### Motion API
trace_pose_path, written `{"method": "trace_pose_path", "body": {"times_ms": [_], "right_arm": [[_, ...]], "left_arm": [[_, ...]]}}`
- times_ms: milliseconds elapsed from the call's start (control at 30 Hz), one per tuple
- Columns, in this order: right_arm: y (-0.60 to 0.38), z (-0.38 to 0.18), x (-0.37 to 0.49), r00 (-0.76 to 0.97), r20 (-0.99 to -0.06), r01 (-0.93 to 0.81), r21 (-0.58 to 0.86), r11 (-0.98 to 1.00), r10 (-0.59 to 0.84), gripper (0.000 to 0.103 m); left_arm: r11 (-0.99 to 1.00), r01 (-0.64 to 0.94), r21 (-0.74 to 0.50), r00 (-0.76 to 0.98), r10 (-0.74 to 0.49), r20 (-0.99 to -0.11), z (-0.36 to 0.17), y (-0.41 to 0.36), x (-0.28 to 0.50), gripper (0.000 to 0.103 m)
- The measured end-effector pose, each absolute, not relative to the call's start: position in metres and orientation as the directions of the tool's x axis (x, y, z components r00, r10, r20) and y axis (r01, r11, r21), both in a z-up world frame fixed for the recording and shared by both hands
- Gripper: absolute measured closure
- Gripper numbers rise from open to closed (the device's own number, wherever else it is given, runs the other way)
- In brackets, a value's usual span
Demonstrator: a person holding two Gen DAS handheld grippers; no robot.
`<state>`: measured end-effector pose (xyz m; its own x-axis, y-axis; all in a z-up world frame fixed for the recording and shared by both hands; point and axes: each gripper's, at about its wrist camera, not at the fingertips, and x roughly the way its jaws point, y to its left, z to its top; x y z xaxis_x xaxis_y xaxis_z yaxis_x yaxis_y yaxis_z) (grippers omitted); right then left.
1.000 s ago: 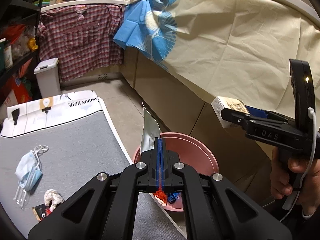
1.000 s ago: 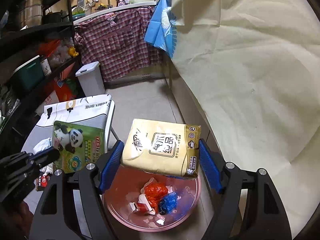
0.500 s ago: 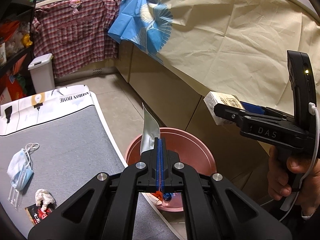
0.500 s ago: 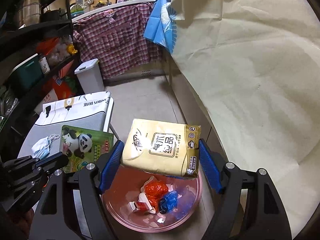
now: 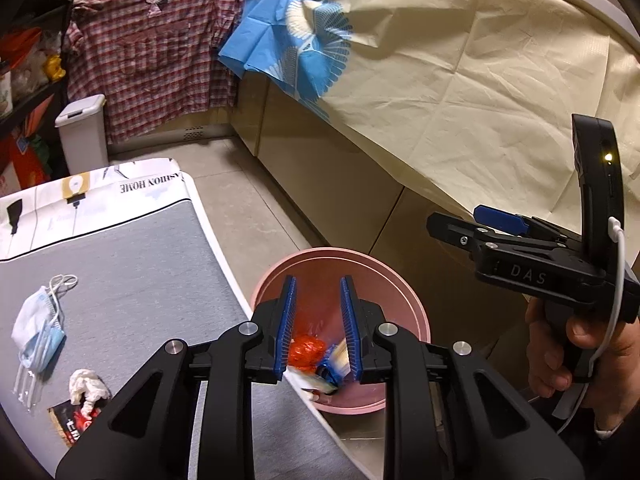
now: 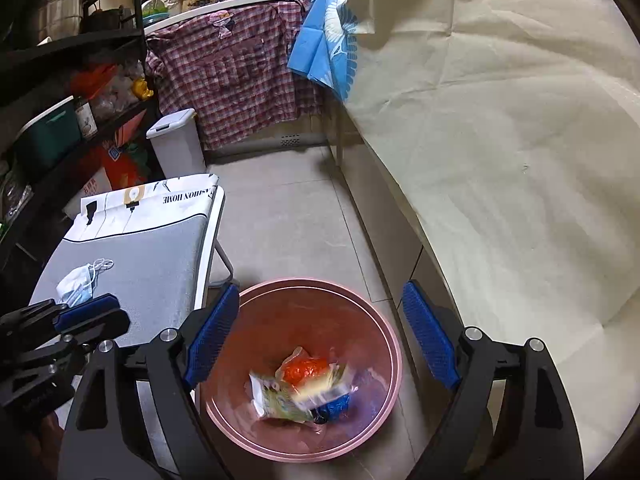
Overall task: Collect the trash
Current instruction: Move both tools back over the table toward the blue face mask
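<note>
A pink basin point(image 6: 384, 320) stands on the floor beside the grey table; it also shows in the left wrist view point(image 5: 400, 280). It holds a red wrapper point(image 6: 306, 372), a blue wrapper point(image 6: 336, 404), and blurred packets point(image 6: 280, 400), among them the yellow tissue pack point(image 6: 320, 386). My left gripper point(image 5: 317, 320) is open and empty above the basin's near rim. My right gripper point(image 6: 320, 344) is open wide and empty over the basin; it also shows in the left wrist view point(image 5: 460, 228). On the table lie a face mask point(image 5: 38, 320), a crumpled tissue point(image 5: 86, 386) and a dark wrapper point(image 5: 70, 424).
The grey table point(image 5: 140, 280) with a printed cloth end point(image 5: 92, 196) fills the left. A cabinet draped in cream cloth point(image 5: 460, 80) runs along the right. A white bin point(image 5: 82, 132) stands on the tiled floor by a plaid cloth; dark shelves point(image 6: 60, 100) at far left.
Both grippers opened. The panda packet left my left gripper and the yellow tissue pack left my right gripper; both now lie, motion-blurred, in the pink basin.
</note>
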<state>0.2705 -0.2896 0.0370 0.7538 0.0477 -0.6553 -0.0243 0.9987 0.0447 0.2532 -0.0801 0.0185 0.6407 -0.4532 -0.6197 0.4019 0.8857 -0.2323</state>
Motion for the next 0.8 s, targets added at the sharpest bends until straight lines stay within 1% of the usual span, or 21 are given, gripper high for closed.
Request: {"method": "trace_pose_path", "body": {"times_ms": [267, 567, 700, 800], "right_arm": [[-0.283, 0.040, 0.264, 0.769, -0.636, -0.050, 0.029, 0.998, 0.057, 0.020], [-0.252, 0.044, 0.251, 0.784, -0.613, -0.124, 0.000, 0.992, 0.098, 0.021], [-0.231, 0.047, 0.243, 0.794, -0.591, -0.169, 0.010, 0.985, 0.142, 0.025], [-0.209, 0.050, 0.235, 0.804, -0.566, -0.207, 0.021, 0.978, 0.183, 0.032]], "left_arm": [[0.900, 0.376, -0.220, 0.669, -0.428, -0.608, 0.026, -0.053, 0.243, 0.081], [0.934, 0.292, -0.208, 0.717, -0.357, -0.599, 0.037, 0.004, 0.232, 0.081], [0.952, 0.236, -0.197, 0.742, -0.307, -0.596, 0.039, 0.040, 0.227, 0.081], [0.961, 0.194, -0.198, 0.754, -0.275, -0.596, 0.040, 0.066, 0.224, 0.081]]}}
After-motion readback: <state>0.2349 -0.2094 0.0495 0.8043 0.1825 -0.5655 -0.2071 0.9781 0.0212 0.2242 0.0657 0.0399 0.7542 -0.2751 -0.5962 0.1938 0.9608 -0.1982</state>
